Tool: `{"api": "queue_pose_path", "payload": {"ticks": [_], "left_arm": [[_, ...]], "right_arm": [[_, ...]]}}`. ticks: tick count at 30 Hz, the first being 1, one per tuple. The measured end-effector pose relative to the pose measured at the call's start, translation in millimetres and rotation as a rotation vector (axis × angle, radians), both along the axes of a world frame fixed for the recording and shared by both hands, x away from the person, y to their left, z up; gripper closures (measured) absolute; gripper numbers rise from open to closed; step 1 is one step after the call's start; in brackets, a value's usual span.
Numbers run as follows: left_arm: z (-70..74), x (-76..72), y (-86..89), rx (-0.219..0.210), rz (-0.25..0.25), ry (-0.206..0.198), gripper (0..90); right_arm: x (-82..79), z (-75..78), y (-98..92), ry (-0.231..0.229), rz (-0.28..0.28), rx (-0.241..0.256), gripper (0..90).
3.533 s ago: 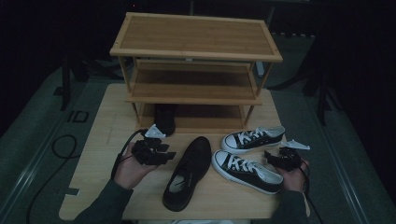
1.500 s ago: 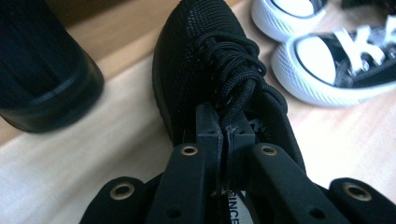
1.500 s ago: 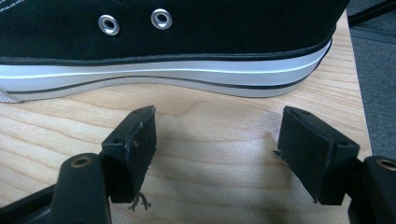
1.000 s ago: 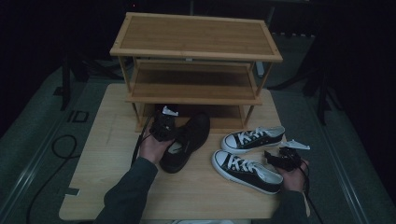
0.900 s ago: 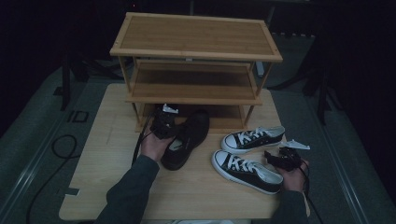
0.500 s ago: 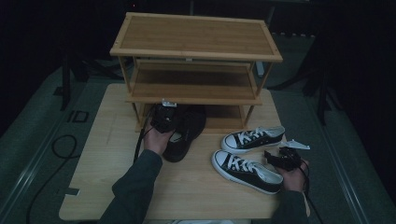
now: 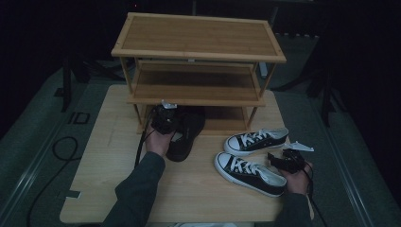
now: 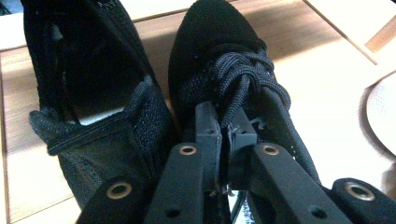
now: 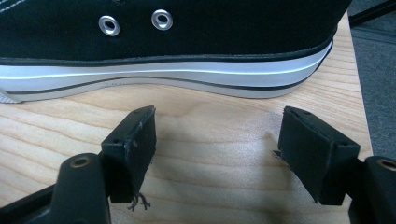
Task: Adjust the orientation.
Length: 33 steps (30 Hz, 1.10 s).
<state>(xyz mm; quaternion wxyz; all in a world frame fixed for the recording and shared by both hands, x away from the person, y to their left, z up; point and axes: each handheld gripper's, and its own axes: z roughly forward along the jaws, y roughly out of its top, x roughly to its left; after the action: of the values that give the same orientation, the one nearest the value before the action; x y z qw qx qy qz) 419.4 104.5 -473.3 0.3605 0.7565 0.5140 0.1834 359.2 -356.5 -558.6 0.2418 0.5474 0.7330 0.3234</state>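
Note:
My left gripper (image 7: 166, 118) is shut on the laced tongue of a black shoe (image 7: 187, 137), whose toe reaches under the wooden shoe rack (image 7: 198, 35). In the left gripper view the jaws (image 8: 224, 126) pinch that shoe (image 8: 219, 60) just below its knot. A second black shoe (image 8: 93, 93) stands close beside it on the left. My right gripper (image 7: 276, 158) rests open on the table by the heel of the nearer black-and-white sneaker (image 7: 248, 172). In the right gripper view its jaws (image 9: 217, 140) stand wide apart with that sneaker's side (image 9: 187, 46) just beyond them.
A second black-and-white sneaker (image 7: 257, 140) lies behind the first, near the rack's right leg. The rack has three tiers and stands at the back of the wooden table (image 7: 108, 179). A cable (image 7: 61, 146) loops on the grey floor at left.
The left gripper has carried the black shoe from the table's middle forward to the rack's bottom tier, beside the other black shoe. The right gripper has stayed put.

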Motion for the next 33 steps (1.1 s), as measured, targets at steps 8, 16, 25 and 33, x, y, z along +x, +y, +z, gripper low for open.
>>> {"api": "queue_pose_path", "payload": {"ticks": [8,16,25,33], "left_arm": [[7.4,-7.9,5.0,-0.016,-0.04,-0.01,64.4],[20.8,-25.0,12.5,-0.037,-0.079,-0.029,59.2],[31.7,-48.5,27.0,-0.039,-0.114,-0.039,75.7],[31.0,-63.8,43.7,-0.035,-0.105,-0.03,90.0]], "right_arm": [[0.0,0.0,0.0,0.0,0.0,0.0,27.6],[0.0,0.0,0.0,0.0,0.0,-0.001,27.6],[0.1,0.0,-0.1,-0.001,0.001,-0.002,27.6],[0.0,0.0,0.1,0.0,-0.001,0.001,27.6]]}}
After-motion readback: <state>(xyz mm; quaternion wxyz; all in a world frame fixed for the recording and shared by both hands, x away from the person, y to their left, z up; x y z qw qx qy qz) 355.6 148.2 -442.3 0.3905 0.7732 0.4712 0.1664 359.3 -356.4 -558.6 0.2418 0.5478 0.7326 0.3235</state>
